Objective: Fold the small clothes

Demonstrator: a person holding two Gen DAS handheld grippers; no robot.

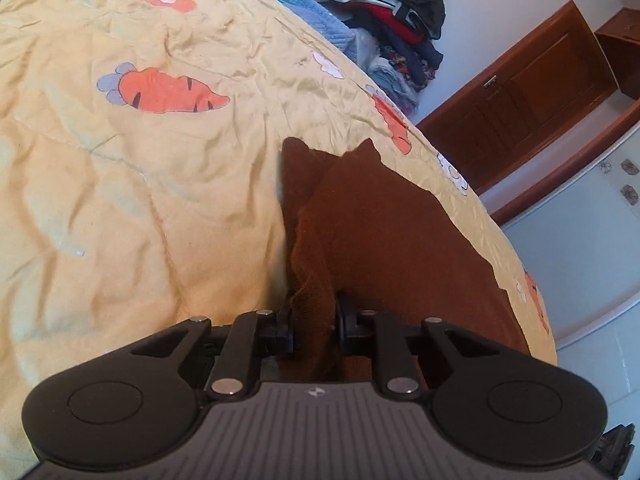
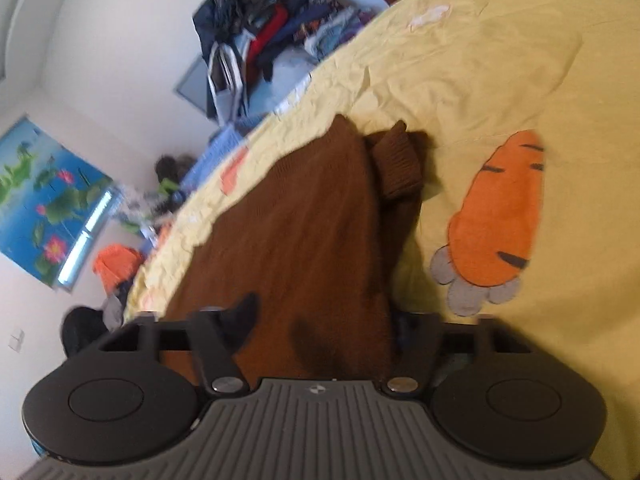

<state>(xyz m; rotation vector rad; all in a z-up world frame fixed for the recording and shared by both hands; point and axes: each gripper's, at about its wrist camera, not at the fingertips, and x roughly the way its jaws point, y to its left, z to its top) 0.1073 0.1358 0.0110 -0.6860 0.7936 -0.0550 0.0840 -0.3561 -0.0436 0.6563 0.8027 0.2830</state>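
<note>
a: where are we in the fold? our left gripper (image 1: 314, 320) has its jaws pinched on a bunched edge of the brown knitted garment (image 1: 372, 232), which runs straight ahead of the fingers over the yellow quilt with orange carrot prints (image 1: 120, 168).

b: and our right gripper (image 2: 320, 320) has the same brown cloth draped thick between its fingers; it looks clamped on it, though blur hides the pads. ahead of the right tool a ribbed cuff (image 2: 398, 164) lies curled back on the quilt.

a: so we judge we are at the grasp, both edges taken, the garment not yet folded.

b: next we probably need to lift both edges together, keep them level and carry them forward over the far part. uneven pulls would skew the crease.
</note>
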